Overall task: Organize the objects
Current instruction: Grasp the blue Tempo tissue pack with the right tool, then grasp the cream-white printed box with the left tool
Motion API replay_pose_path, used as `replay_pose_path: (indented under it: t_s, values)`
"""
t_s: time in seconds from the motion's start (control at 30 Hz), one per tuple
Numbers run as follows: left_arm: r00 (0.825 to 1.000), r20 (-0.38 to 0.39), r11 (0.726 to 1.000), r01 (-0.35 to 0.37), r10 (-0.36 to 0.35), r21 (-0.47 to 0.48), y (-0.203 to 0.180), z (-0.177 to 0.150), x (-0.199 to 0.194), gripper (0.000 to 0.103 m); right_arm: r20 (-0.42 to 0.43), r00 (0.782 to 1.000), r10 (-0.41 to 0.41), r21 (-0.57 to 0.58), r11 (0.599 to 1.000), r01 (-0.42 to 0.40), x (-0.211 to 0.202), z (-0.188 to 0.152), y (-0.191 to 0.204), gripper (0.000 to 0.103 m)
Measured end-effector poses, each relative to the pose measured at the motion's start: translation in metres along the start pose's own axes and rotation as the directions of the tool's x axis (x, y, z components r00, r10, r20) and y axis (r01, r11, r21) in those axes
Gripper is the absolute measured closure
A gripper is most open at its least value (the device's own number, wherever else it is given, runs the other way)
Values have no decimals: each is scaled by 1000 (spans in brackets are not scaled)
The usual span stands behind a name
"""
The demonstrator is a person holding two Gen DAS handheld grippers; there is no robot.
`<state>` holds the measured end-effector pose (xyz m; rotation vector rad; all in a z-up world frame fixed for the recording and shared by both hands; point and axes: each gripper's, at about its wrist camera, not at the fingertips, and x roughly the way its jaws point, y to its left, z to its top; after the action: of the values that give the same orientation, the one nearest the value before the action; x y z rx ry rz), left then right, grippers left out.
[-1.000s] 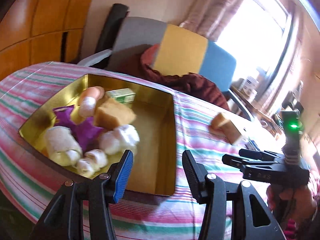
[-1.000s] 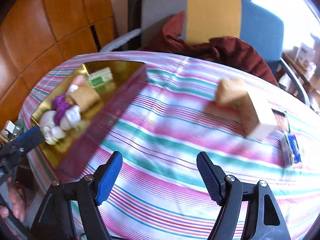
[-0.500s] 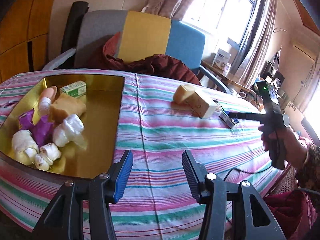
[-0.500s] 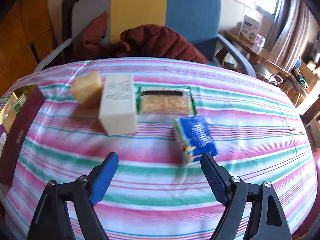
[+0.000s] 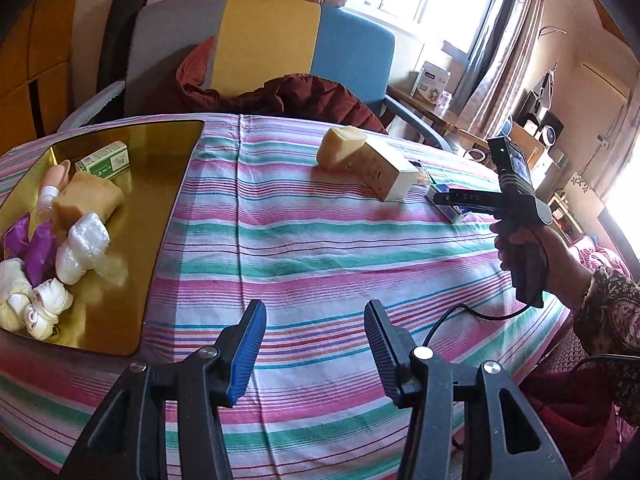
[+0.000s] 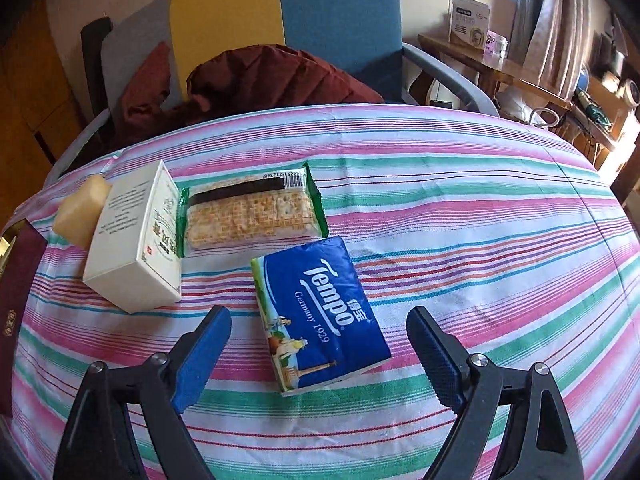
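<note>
Your gold tin (image 5: 168, 216) already holds several items, while four remain on the cloth, and your right gripper (image 6: 320, 354) hangs spread, empty, around the blue tissue pack (image 6: 320, 312).

Blue Tempo tissue pack (image 6: 320, 312) flat on the striped table (image 6: 460, 208), tilted, nearest of the loose items. Just behind it, clear cracker packet (image 6: 250, 212) with green ends, lying flat. To its left, cream box (image 6: 132, 240) on its side, touching a yellowish sponge block (image 6: 80, 210). Gold tray (image 5: 168, 184) well apart, holding green box (image 5: 105, 159), sponge, purple wrapper, white bundles.
</note>
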<state>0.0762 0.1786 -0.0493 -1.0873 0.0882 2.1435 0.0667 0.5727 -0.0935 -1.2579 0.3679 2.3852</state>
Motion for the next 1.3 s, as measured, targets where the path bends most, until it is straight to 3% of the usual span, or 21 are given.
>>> replay_pose_path:
  t_s: [0.07,0.23,0.33,0.43,0.63,0.87,0.97,1.07,1.3]
  values:
    - [1000,-12,1000,7,-7,3,-4,1,6,51,-26,1000,5,6,1000,-5,6,0,1,16]
    - [999,-42,999,28,-27,20,-15,8,20,51,-59,998,-13,-11,1000,12,7,-1,8,42]
    - [997,-71,999,44,-43,15,-21,17,32,51,-82,996,24,45,999,-21,2,-3,3,49]
    - [994,-93,999,50,-51,-6,-29,33,47,42,-102,994,26,49,999,-21,-2,-6,3,49]
    - [989,-136,998,61,-64,-28,-56,72,87,36,-135,990,-32,22,999,35,-1,-8,2,49]
    - [986,-165,1000,19,-19,-4,-92,116,135,35,-139,989,-51,22,998,54,0,-6,-3,49]
    - [985,-169,1000,18,-22,-21,-105,137,152,26,-143,989,-50,24,998,54,1,-5,-2,49]
    - [987,-158,1000,-1,-4,-31,-115,153,166,24,-146,988,-44,32,998,49,0,-5,-4,49]
    - [983,-148,992,-98,108,78,-130,166,202,24,-150,988,-35,37,998,41,3,-2,-8,48]
